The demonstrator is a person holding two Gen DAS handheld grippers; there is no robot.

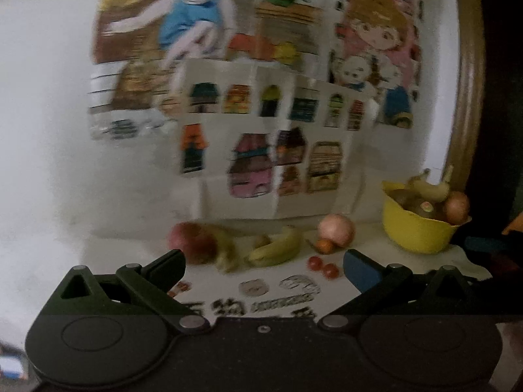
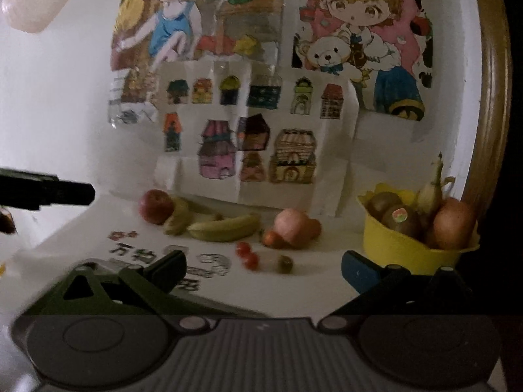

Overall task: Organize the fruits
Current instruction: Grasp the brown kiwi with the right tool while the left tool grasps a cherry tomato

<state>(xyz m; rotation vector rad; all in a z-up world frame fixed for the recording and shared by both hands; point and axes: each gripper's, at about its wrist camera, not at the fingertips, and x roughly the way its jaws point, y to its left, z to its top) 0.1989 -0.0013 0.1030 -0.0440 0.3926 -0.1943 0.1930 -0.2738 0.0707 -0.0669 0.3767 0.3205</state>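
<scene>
A red apple (image 1: pixel 193 241) (image 2: pixel 156 205), bananas (image 1: pixel 278 245) (image 2: pixel 225 227), a pale pink round fruit (image 1: pixel 336 228) (image 2: pixel 292 223), a small orange fruit (image 1: pixel 324 245) (image 2: pixel 273 238), red cherry tomatoes (image 1: pixel 322 266) (image 2: pixel 246 254) and a small dark green fruit (image 2: pixel 285 264) lie on the white table by the wall. A yellow bowl (image 1: pixel 415 232) (image 2: pixel 402 245) at the right holds kiwis, a banana and round brown fruits. My left gripper (image 1: pixel 264 264) is open and empty, short of the fruit. My right gripper (image 2: pixel 263 268) is open and empty too.
Colourful drawings (image 1: pixel 261 130) (image 2: pixel 248 137) lean against the white wall behind the fruit. A brown wooden frame (image 1: pixel 467 98) (image 2: pixel 493 98) runs along the right. Printed stickers and characters (image 1: pixel 278 297) (image 2: pixel 157 254) mark the table. A dark gripper part (image 2: pixel 45 191) reaches in from the left of the right wrist view.
</scene>
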